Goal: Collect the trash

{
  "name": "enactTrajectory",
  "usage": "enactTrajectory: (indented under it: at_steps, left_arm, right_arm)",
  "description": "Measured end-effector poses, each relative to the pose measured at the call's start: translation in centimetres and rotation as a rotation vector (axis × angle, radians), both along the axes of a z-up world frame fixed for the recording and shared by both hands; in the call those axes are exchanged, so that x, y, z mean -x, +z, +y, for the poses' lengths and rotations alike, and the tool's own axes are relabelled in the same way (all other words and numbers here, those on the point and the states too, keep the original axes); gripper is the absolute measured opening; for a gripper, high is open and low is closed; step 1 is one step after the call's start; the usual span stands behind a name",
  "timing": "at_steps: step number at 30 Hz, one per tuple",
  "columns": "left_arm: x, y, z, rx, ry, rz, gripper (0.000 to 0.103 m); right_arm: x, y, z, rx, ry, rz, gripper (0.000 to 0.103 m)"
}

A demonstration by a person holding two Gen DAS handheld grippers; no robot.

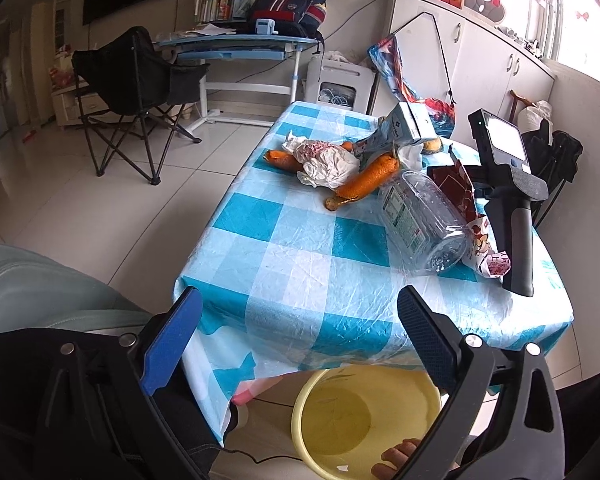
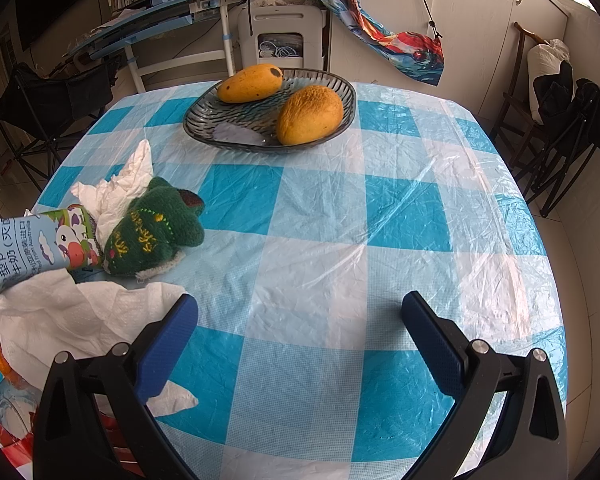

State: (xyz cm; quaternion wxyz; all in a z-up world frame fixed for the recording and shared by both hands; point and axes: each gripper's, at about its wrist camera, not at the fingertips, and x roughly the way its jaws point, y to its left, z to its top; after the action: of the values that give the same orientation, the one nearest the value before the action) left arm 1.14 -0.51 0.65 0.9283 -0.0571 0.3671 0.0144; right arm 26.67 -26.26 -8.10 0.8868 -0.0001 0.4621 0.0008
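My milk carton [image 2: 40,244] reads "CASEIN WHOLE" and "from Australia". Beside it on the table [image 2: 340,264] lie one green knitted mitten [image 2: 156,228] and two crumpled tissues [image 2: 72,316]. Beyond, two mangoes [image 2: 310,114] sit in one glass dish [image 2: 268,136]. My left hand-held gripper [image 1: 300,332] and right hand-held gripper [image 2: 300,340] both gape apart, empty. A yellow basin [image 1: 364,420] sits below the table's edge.
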Motion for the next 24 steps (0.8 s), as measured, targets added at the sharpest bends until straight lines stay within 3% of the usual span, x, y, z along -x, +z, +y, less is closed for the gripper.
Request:
enactTrajectory:
  at_steps: [20, 24]
  left_arm:
    - [0.2, -1.0, -2.2, -0.078, -0.076, 0.046, 0.096]
    - [0.5, -0.3, -2.8, -0.102, -0.109, 0.024, 0.096]
  right_arm:
    - [0.1, 0.0, 0.0, 0.001, 0.0, 0.0, 0.097]
    - [0.2, 0.3, -1.2, -0.022, -0.002, 0.019, 0.097]
